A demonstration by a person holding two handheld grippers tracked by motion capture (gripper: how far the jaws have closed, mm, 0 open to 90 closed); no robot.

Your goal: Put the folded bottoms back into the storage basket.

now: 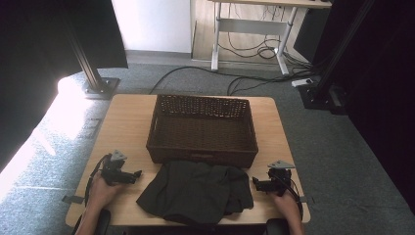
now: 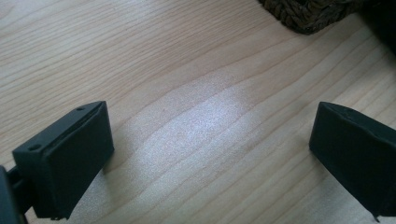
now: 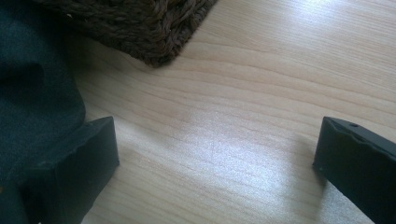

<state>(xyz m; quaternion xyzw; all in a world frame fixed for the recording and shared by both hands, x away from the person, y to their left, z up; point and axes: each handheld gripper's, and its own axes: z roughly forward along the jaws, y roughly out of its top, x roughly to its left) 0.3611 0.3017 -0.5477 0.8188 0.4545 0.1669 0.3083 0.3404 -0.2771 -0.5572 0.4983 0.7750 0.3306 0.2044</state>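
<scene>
A dark garment [image 1: 195, 191] is seen lying crumpled on the near middle of the wooden tabletop [image 1: 127, 122], its far edge touching the near wall of a brown wicker basket [image 1: 201, 128]. The basket is set at the middle of the tabletop, and nothing can be made out inside it.

The left claw [image 1: 138, 173] is held just left of the garment, near its left edge but apart from it, and is pointed to the right toward the cloth. In the left gripper view the left claw [image 2: 210, 149] is shown with its jaws spread wide over bare wood, nothing being held between them; a corner of the basket [image 2: 308, 14] is seen at the far right of that view.

The right claw [image 1: 254, 182] is held just right of the garment and is pointed left toward it. In the right gripper view the right claw [image 3: 215, 154] is likewise shown spread wide and empty above the tabletop. One jaw is placed right beside the edge of the garment [image 3: 32, 93]; whether it touches the cloth cannot be told. A corner of the basket [image 3: 154, 28] is seen beyond it.

Each gripper is gripped by one of the person's hands, which enter from the near edge.
</scene>
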